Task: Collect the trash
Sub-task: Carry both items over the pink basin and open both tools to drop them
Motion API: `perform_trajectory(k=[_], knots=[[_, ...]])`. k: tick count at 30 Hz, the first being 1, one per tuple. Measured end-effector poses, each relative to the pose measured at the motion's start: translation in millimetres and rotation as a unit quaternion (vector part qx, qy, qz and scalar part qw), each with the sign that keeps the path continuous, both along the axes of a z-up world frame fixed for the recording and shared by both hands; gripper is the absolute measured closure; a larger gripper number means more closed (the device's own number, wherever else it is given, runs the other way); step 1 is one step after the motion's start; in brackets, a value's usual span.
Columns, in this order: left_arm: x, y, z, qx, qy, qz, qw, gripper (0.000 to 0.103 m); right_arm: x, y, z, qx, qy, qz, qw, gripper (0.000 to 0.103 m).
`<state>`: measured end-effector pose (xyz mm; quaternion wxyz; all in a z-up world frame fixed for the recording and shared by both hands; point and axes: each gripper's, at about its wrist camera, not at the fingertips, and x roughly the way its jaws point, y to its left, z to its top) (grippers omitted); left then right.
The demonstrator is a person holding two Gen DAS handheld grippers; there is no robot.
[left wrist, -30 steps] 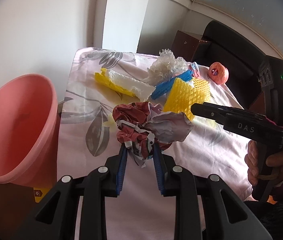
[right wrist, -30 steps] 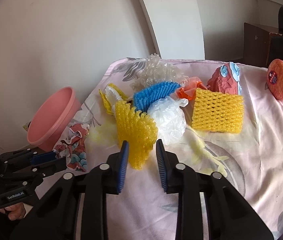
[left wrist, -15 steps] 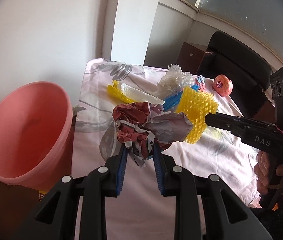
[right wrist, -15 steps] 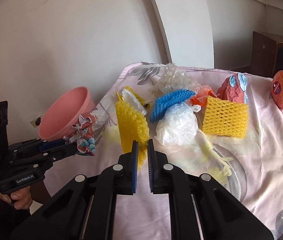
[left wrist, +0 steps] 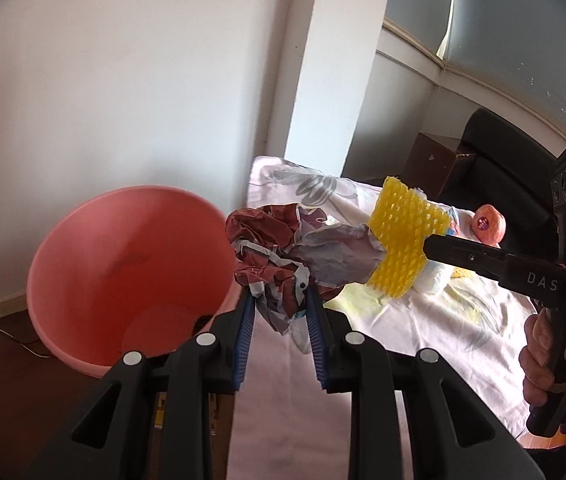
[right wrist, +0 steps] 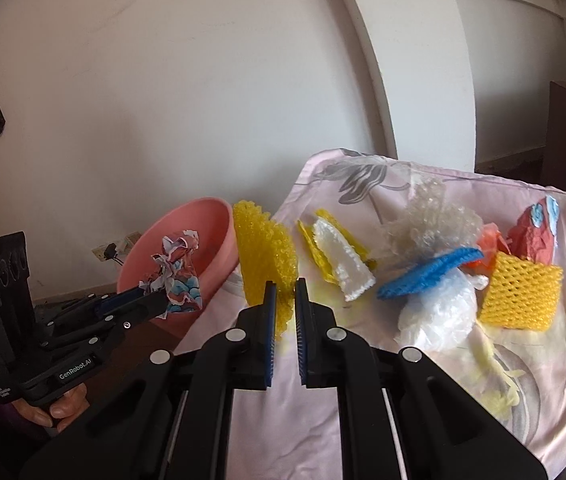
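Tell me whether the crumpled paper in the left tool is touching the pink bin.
Apart. In the right wrist view the crumpled paper hangs from the left tool above the pink bin, background showing between them.

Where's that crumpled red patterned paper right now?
The crumpled paper is pinched in the left gripper, held up off the table beside the pink bucket, with the yellow foam net on its right.

Soft daylight, fisheye-bent dark corners

The right gripper (right wrist: 284, 300) pinches yellow foam netting (right wrist: 263, 256), seemingly lifted, beside the pink bin (right wrist: 219, 216).
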<state>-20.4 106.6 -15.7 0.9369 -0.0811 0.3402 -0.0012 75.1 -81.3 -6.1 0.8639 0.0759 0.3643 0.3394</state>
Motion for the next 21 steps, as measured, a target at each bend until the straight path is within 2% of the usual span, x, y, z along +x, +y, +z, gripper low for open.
perform_trajectory(k=[12,21], knots=[[-7,54,-5,0.002,0.005,0.092,0.9958,0.078,21,78,15,0.017,-0.017,0.073,0.997,0.093],[-7,75,-25,0.015,0.032,0.124,0.9916,0.078,29,132,2,0.01,-0.005,0.103,0.995,0.093]])
